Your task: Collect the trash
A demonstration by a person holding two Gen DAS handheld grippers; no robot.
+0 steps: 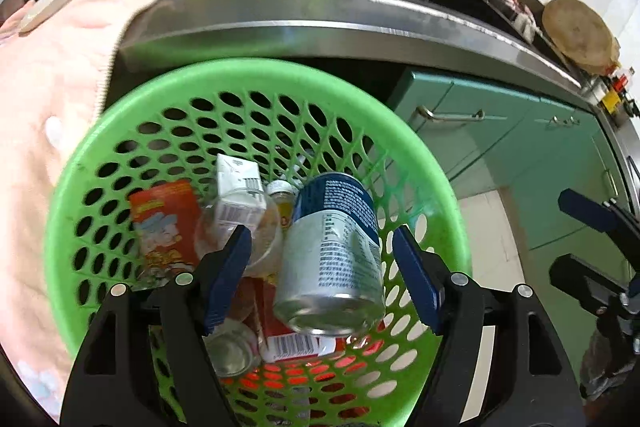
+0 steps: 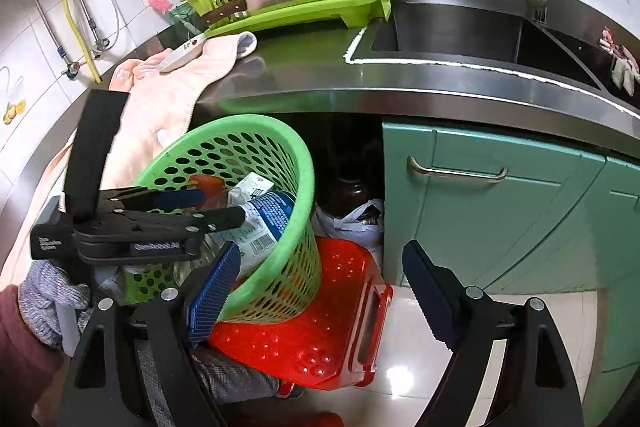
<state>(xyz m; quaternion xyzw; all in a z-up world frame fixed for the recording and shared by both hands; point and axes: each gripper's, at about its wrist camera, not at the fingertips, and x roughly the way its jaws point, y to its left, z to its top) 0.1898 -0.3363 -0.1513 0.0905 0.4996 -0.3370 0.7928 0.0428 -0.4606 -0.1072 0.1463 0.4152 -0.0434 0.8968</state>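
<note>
- While both jaws are spread and nothing is gripped, the left gripper (image 1: 320, 263) and right gripper (image 2: 320, 291) are held over 1 green perforated plastic basket (image 1: 256, 83).
- 1 silver-and-blue metal can (image 1: 332, 247), 1 white carton (image 1: 240, 195) and 2 red cartons (image 1: 164, 227) are counted inside it.

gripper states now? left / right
Left gripper: open over the green basket, can between its fingers, not clamped.
Right gripper: open, holding nothing.

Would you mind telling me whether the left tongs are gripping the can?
No: the left tongs are open, with visible gaps on both sides of the can above the green basket.
</note>
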